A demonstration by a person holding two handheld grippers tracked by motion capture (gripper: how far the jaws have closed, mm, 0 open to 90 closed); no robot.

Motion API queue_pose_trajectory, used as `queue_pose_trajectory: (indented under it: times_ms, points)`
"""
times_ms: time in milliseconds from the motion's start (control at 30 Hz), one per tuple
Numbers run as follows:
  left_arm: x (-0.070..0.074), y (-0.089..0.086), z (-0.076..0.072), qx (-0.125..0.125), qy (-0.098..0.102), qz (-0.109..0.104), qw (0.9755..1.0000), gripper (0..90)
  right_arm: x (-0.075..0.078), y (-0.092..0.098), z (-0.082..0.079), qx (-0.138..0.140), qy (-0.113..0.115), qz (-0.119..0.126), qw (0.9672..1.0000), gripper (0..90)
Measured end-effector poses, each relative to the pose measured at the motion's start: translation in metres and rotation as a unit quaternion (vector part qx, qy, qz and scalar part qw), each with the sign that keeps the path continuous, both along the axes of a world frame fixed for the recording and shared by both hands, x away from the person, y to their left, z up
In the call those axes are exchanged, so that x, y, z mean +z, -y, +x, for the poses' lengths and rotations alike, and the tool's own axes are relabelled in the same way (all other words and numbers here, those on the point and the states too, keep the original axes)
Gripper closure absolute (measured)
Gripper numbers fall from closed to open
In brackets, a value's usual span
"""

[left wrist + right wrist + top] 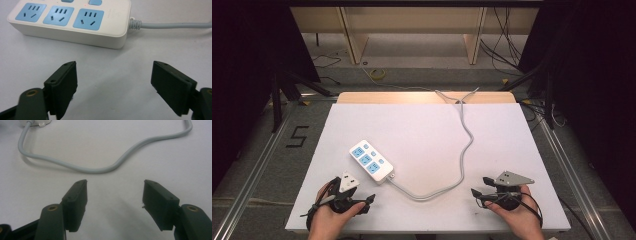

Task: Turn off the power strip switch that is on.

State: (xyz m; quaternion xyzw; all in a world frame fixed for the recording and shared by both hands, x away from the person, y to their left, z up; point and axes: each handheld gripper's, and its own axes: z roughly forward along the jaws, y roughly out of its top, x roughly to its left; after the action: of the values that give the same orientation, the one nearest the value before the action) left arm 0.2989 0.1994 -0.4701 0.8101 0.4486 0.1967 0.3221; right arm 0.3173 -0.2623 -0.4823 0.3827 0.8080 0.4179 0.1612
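One white power strip lies on the white table, left of centre and turned at a slant, its three blue socket faces up and two blue switches beside them. From its near right end a grey cable sags toward the front edge, then bends and runs up the table's right half to the far edge. The left gripper rests in the person's left hand just in front of the strip; in the left gripper view its jaws stand wide apart over bare table with nothing between them, the strip's near side just beyond the tips. The right gripper, held in the right hand near the front right corner, points toward the cable's low loop; its jaws also gape wide and hold nothing.
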Motion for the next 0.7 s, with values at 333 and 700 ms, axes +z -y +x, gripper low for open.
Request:
queue_pose_trajectory:
  times_ms: [333,700]
  points:
    - [0.002,-0.0038,-0.0024,-0.003,-0.014,0.031,0.9994,69.9,0.0009,-0.0008,-0.0004,0.002,0.003,-0.002,1.0,37.5]
    - [0.0087,-0.0004,-0.0042,0.0,-0.017,0.052,0.9985,89.4,0.0007,-0.0016,-0.0005,0.003,0.004,-0.004,1.0,37.6]
